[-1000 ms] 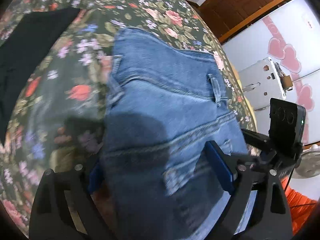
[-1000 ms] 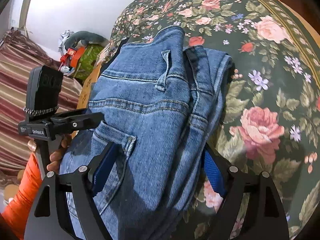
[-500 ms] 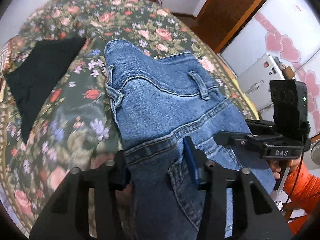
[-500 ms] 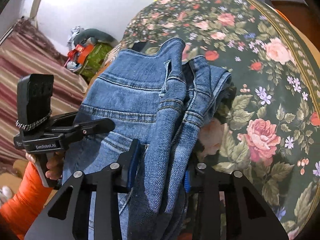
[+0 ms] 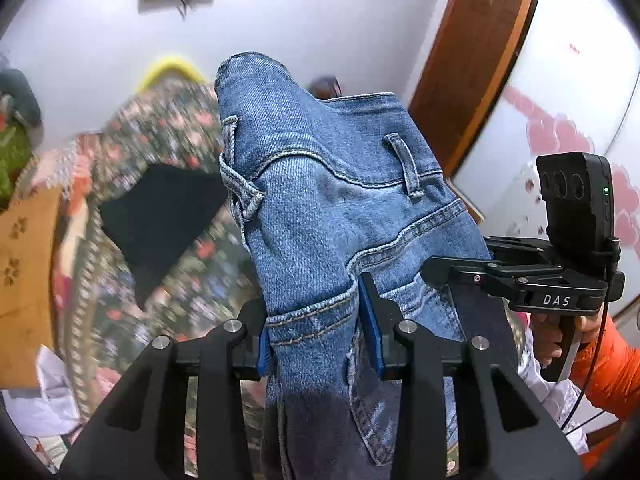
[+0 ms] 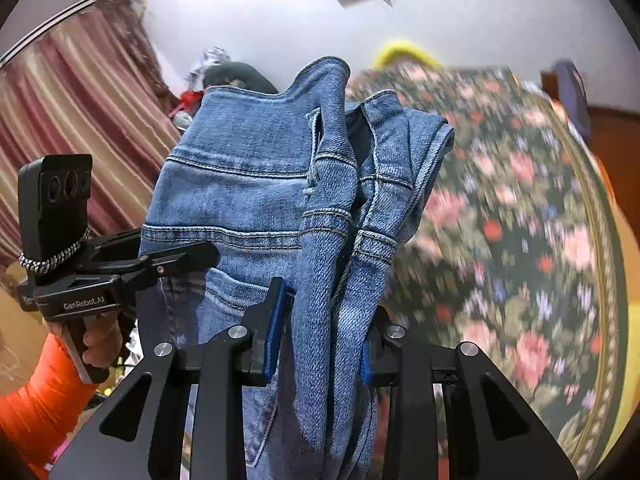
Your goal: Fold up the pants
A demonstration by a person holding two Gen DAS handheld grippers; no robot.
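The blue denim pants [image 5: 344, 208] are held in the air above the flowered bed cover [image 6: 516, 240], bunched at the waist. The left gripper [image 5: 316, 328] and the right gripper [image 6: 320, 340] have just closed on them. No finished fold is seen; laying down and folding are judged to remain.

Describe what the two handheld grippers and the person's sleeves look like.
Both grippers are black, with silver bolts and blue pads inside the jaws. The left gripper bears "GenRobot.AI" and a braided cord around its camera block; the right gripper bears "DAS", a green light and a thin black cable. Orange sleeves.
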